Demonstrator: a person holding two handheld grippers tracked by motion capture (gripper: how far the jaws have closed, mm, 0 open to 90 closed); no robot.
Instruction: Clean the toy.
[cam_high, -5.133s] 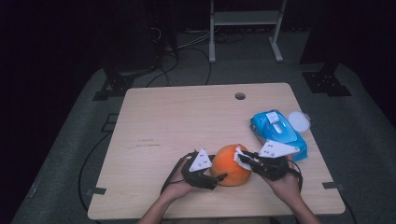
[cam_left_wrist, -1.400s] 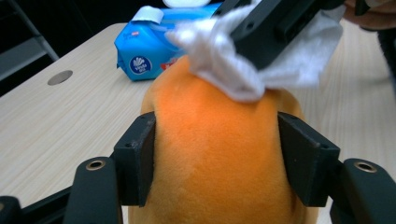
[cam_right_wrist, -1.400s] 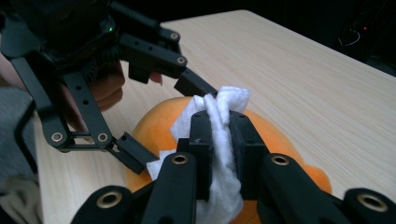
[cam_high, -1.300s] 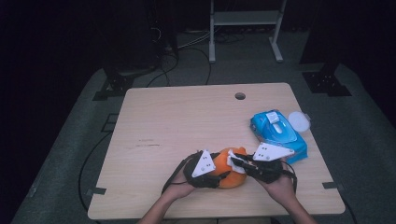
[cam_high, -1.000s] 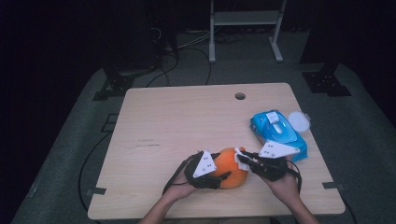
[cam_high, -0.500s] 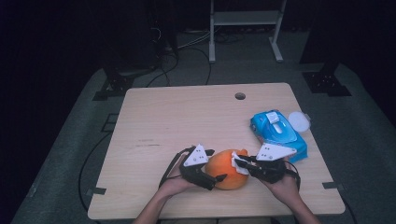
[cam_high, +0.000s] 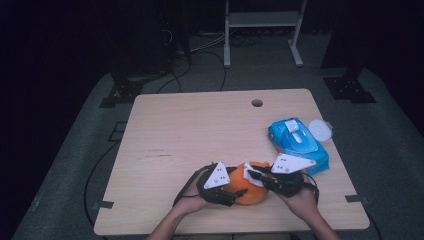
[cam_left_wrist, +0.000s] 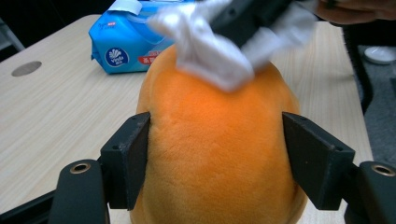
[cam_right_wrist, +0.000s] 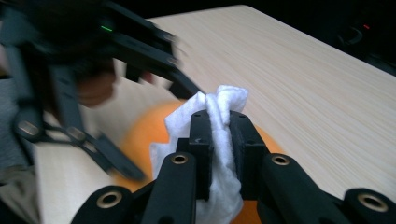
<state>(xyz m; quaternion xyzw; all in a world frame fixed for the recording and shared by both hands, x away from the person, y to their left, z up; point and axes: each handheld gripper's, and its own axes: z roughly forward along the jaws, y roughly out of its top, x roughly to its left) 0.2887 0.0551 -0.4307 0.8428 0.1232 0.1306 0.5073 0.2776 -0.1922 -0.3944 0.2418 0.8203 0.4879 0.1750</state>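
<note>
Wiping step: my left claw (cam_left_wrist: 215, 163) had just been closing around the orange plush fruit (cam_left_wrist: 219, 154), pads touching; my right claw (cam_right_wrist: 219, 140) clenched the white wipe (cam_right_wrist: 219, 135) on top. Next, steady rubbing strokes.

left gripper (cam_high: 239, 192): matte black body, flat rectangular pads, grey three-cornered top plate
right gripper (cam_right_wrist: 219, 140): black linkages, brass-ringed pivot holes
cable (cam_high: 186, 184): black

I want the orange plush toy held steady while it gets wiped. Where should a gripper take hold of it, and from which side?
Grip the orange plush toy across its wide middle, from the side away from the white wipe. Its flanks are round and soft there, and the left gripper already brackets them, leaving the top free for the right gripper.
</note>
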